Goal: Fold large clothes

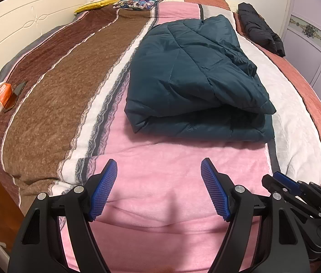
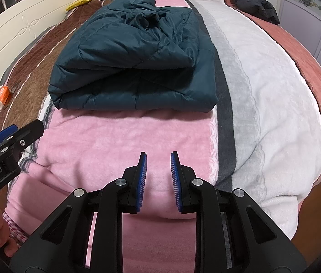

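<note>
Both tools are held tilted down over the pink blanket (image 1: 160, 195). The left gripper (image 1: 159, 170) is spread wide, empty; the right gripper (image 2: 158, 162) is narrowly parted, grasping nothing. Beyond, the folded teal quilted jacket (image 2: 128, 68) is seen lying on the bed.

Quilted jacket (image 1: 194, 72) looks like slightly glossy nylon; blanket (image 1: 160, 159) fleecy, matt.
</note>
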